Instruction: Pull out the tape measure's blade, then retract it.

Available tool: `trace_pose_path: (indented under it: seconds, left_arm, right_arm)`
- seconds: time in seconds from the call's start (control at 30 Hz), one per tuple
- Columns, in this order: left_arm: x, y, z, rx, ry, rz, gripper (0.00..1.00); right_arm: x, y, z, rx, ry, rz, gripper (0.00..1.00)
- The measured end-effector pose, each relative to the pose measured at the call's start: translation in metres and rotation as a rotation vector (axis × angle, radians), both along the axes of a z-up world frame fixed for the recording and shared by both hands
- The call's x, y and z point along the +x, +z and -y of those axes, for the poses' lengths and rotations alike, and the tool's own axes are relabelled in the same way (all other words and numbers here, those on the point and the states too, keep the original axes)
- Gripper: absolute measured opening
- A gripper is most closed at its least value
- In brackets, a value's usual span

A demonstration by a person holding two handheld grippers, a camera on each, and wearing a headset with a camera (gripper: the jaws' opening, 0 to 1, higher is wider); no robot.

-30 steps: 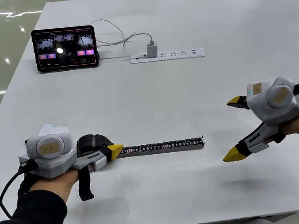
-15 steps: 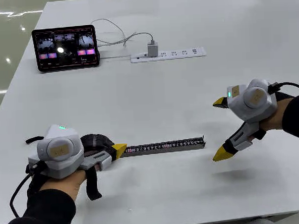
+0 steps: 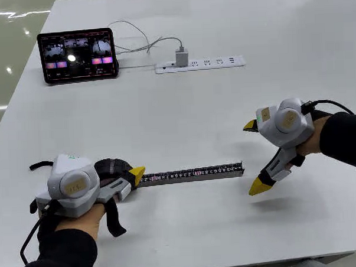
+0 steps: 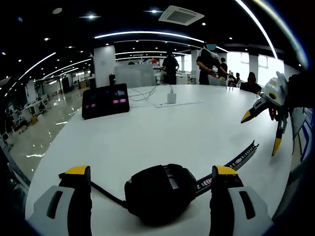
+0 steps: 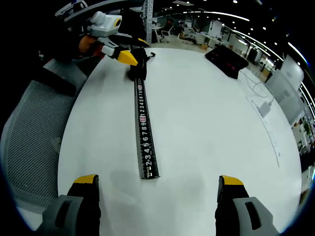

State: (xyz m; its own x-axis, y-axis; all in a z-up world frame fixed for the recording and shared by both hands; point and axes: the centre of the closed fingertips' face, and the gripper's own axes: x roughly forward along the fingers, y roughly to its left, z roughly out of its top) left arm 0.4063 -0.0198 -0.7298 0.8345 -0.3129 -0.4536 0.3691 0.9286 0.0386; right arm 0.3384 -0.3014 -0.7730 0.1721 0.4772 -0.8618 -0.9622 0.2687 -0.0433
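Note:
The black tape measure case (image 3: 111, 170) lies on the white table (image 3: 183, 121) at the lower left. Its blade (image 3: 191, 173) stretches out flat to the right and ends in the hook tip (image 3: 241, 167). My left gripper (image 3: 123, 171) is open, and the case (image 4: 160, 191) sits between the jaws with gaps on both sides. Open too is my right gripper (image 3: 254, 157), which hovers just right of the hook tip. In the right gripper view the blade (image 5: 142, 123) runs away from the right gripper (image 5: 158, 181), with the blade's end just ahead of the jaws.
A tablet (image 3: 77, 56) with a lit screen stands at the back left. A white power strip (image 3: 201, 65) with a charger and cable lies behind the middle. The table's front edge runs close below both hands. People stand in the background (image 4: 206, 56).
My right gripper has moved left and slightly down, closer to the blade's hook end. The left gripper shifted a little right at the case. The blade's length looks unchanged.

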Motion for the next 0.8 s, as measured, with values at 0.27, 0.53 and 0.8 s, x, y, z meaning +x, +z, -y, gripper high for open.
trace_pose_path:
  seconds: [0.27,0.53,0.8]
  left_arm:
    - [-0.002,-0.003,0.001,-0.025,0.013,0.007,0.99]
    - [-0.003,-0.006,-0.002,-0.018,0.021,0.02,0.99]
    - [-0.001,-0.006,-0.005,-0.023,0.03,0.016,0.99]
  right_arm:
    - [0.003,-0.006,-0.002,-0.005,0.003,-0.006,0.96]
    - [0.003,-0.013,-0.003,-0.011,0.019,-0.013,0.91]
    - [0.004,-0.014,-0.004,-0.017,0.029,-0.012,0.82]
